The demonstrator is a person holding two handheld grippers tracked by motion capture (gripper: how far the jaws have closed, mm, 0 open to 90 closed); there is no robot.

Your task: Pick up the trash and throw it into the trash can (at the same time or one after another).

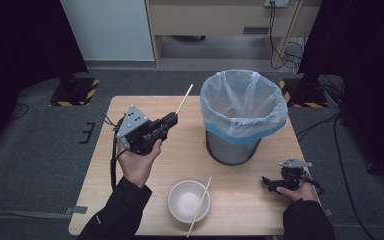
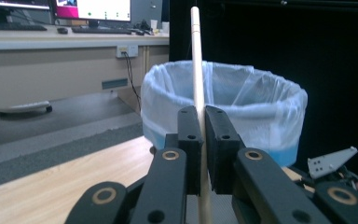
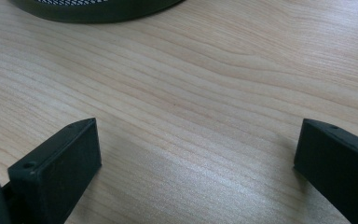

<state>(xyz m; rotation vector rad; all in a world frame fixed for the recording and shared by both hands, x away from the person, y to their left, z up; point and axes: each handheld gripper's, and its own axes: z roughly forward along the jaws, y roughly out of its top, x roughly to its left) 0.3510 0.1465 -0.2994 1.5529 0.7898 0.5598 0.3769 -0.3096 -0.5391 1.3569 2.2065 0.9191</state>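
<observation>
Nearest to me, at the table's near edge, sits one white bowl (image 1: pixel 188 200) with one chopstick (image 1: pixel 200 205) laid across its rim, long axis running from the near edge up and to the right, far tip toward the bin. Second chopstick (image 2: pixel 197 84) is clamped in my left gripper (image 1: pixel 169 120): jaws closed tight on it, stick pinched between the pads. In the high view that stick (image 1: pixel 184 98) points away and slightly right, its free end out past the table's far edge, just left of the bin. In the left gripper view it rises straight up between the jaws, in front of the bin. Chopstick count: two, one held, one on the bowl. One mesh waste bin (image 1: pixel 239 120) with a clear liner, blue band at the fold, stands upright right of centre on the wooden table (image 1: pixel 130 205). My right gripper (image 1: pixel 269 183) rests low at the table's near right corner, jaws wide apart, nothing between them, just bare wood; the bin's base (image 3: pixel 98 10) shows at the top of its view. One bowl, one bin, two grippers.
</observation>
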